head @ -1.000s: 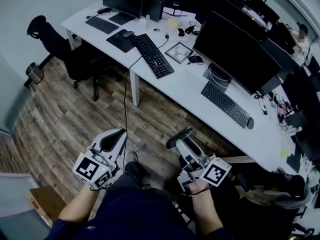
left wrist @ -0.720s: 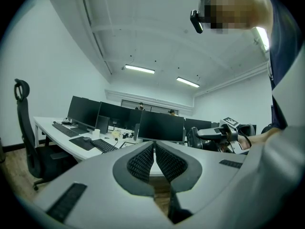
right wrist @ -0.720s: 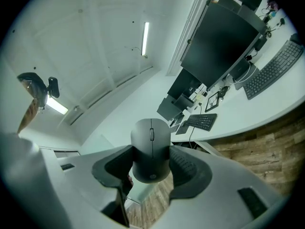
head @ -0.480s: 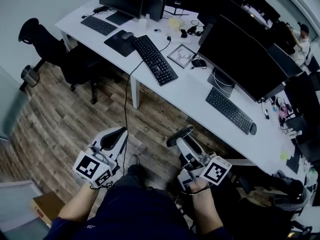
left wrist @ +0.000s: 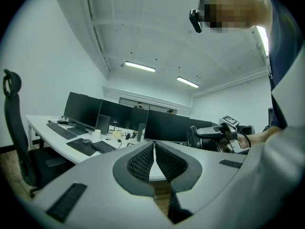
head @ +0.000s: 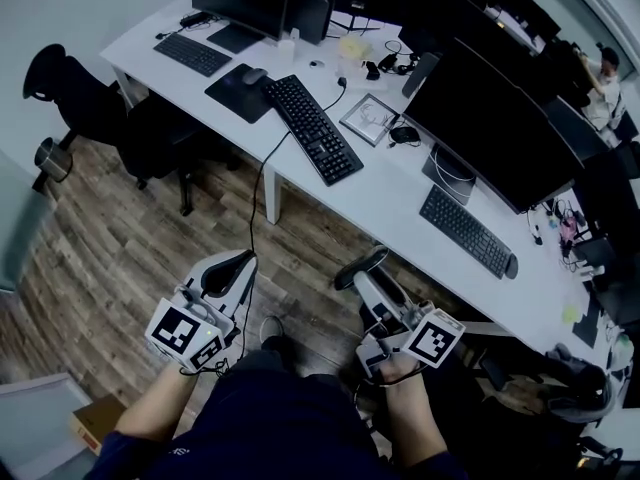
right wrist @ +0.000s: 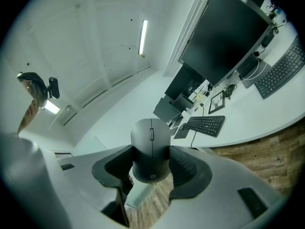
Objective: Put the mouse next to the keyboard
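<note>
Right gripper view shows me the mouse [right wrist: 151, 149] clamped between the two jaws of the right gripper [right wrist: 151, 162], which press on its left and right sides. Its long axis runs up and down in the frame, along the jaws. The wheel end points up and away from the camera, the end with the small logo is nearest to the lens, and the button side faces me.

The head view does not give this. There the mouse is only a dark oval at the tip of the right gripper, in the lower middle of the frame, above the wood floor [head: 130, 248] and well apart from the desk [head: 385, 193].

The left gripper [head: 228, 273] I read better in the left gripper view: its jaws are closed together, with nothing between them. That view also shows the right gripper from the side, at the right of the frame.

In the head view the white desk runs from the upper left to the right edge. One keyboard [head: 465, 233] lies in front of the big monitor [head: 485, 118] at the right. A black keyboard [head: 312, 128] lies in the upper middle, with a pad [head: 232, 86] just left of it. A cable [head: 262, 193] hangs from the desk edge down to the floor, above the left gripper. A chair [head: 100, 103] stands at the upper left.
</note>
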`<state>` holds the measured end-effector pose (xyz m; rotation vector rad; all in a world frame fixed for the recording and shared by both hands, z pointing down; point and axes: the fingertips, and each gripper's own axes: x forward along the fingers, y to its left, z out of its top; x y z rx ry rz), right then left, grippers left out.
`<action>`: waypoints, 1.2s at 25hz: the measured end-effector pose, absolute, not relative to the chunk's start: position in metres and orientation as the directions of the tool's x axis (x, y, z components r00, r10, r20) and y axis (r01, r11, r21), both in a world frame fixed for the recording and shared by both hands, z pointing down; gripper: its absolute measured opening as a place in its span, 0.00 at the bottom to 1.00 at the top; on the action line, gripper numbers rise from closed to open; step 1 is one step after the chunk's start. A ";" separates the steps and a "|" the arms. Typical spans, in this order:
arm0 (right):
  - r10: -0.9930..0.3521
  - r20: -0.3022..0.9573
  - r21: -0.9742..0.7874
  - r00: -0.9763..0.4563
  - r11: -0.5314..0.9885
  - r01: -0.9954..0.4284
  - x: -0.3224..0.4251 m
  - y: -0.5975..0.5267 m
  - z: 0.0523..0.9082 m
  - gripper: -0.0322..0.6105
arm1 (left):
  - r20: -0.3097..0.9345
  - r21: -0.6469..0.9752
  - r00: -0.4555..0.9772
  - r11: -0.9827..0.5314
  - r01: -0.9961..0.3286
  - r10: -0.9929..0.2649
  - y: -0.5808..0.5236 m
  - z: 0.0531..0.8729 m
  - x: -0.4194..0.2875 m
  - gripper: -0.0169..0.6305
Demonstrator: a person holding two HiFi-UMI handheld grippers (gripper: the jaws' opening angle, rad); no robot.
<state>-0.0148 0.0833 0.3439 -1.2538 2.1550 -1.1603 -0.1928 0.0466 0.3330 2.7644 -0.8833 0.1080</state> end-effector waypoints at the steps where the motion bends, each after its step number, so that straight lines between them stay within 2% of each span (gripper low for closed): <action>1: -0.847 0.067 -0.804 -0.528 0.268 -0.531 -0.017 0.078 0.342 0.43 | 0.141 0.201 0.816 -0.791 -0.577 -0.560 0.041 0.334 -0.194 0.09; 30: -0.860 0.061 -0.822 -0.507 0.246 -0.514 -0.010 0.003 0.352 0.43 | 0.151 0.191 0.824 -0.802 -0.566 -0.546 -0.038 0.338 -0.187 0.09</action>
